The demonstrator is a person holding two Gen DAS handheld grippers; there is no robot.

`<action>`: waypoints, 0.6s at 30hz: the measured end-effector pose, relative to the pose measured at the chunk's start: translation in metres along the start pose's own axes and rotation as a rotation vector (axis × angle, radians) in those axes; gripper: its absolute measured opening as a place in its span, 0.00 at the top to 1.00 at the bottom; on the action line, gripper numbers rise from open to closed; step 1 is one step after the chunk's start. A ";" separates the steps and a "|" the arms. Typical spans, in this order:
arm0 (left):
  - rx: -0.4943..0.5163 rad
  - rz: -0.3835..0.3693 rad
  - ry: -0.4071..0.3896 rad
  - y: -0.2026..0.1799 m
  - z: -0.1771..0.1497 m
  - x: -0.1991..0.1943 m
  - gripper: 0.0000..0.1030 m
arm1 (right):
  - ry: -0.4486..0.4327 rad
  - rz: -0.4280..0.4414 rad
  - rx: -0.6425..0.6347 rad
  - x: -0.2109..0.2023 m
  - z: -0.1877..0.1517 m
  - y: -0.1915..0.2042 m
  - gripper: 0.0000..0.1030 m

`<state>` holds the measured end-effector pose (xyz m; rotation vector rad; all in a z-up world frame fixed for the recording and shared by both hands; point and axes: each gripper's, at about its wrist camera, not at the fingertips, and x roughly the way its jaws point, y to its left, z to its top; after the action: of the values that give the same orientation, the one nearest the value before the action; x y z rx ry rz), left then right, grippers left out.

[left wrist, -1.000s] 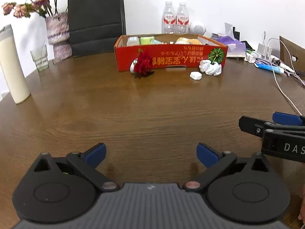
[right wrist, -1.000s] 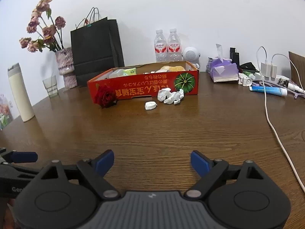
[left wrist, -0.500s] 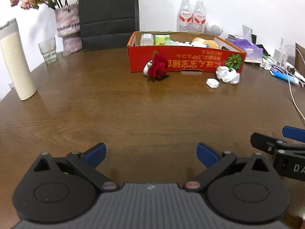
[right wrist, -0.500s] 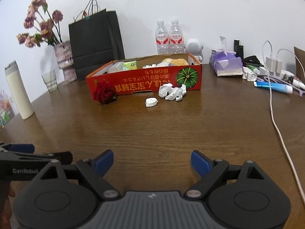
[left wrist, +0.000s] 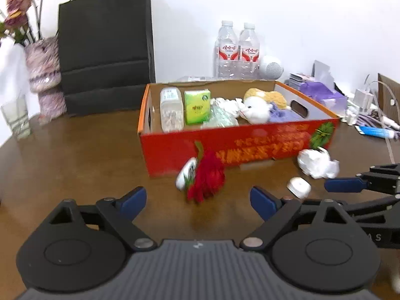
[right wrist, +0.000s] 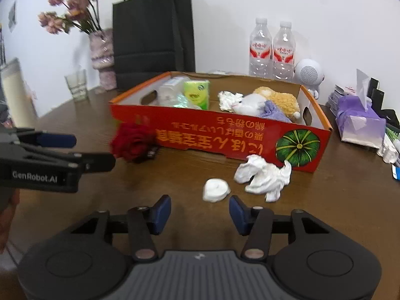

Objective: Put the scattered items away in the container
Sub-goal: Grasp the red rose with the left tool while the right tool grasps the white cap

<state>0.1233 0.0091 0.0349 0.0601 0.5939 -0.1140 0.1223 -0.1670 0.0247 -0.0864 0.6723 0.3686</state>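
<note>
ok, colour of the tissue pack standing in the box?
Light green tissue pack with a small dark round logo; clearest in the left wrist view.

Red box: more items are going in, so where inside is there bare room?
In the red box, bare floor shows between the green tissue pack and the crumpled paper. The plush toy crowds the right end, the clear container the left.
</note>
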 end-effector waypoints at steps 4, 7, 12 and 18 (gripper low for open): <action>0.027 -0.019 0.026 0.001 0.009 0.031 0.10 | 0.025 0.009 0.034 0.021 0.005 -0.010 0.61; 0.055 0.038 0.033 -0.002 0.011 0.046 0.10 | 0.030 0.008 0.062 0.028 0.009 -0.015 0.62; 0.061 0.018 0.056 0.000 0.012 0.058 0.37 | 0.016 -0.003 0.044 0.036 0.013 -0.016 0.70; 0.010 0.097 0.056 0.002 0.000 0.046 0.57 | 0.018 -0.007 0.004 0.036 0.012 -0.012 0.77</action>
<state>0.1615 0.0073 0.0085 0.1022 0.6452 -0.0217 0.1597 -0.1646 0.0114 -0.0880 0.6900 0.3597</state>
